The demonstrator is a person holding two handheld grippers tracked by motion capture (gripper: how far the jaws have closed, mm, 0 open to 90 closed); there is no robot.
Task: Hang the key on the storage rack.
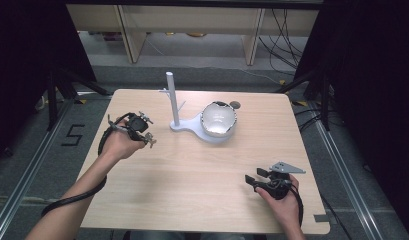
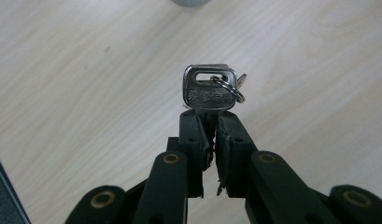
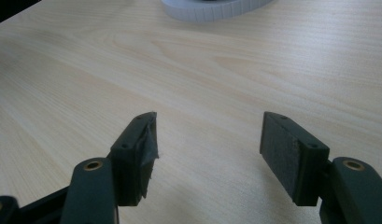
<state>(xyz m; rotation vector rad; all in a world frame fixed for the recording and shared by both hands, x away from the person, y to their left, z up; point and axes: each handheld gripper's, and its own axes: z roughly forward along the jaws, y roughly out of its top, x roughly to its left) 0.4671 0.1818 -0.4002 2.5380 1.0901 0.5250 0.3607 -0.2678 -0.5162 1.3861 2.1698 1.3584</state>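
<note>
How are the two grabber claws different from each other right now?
The left gripper has its jaws squeezed shut on a silver key; the right gripper has its jaws wide apart with nothing between them. In the high view, the left gripper is near the white stand; the right gripper is at the table's near side. Both have black jaws and are hand-held.

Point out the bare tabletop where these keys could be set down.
Free: the wide middle of the table between the left claw with the keys and the right claw. Crowded: the far middle, around the white stand and bowl.
</note>
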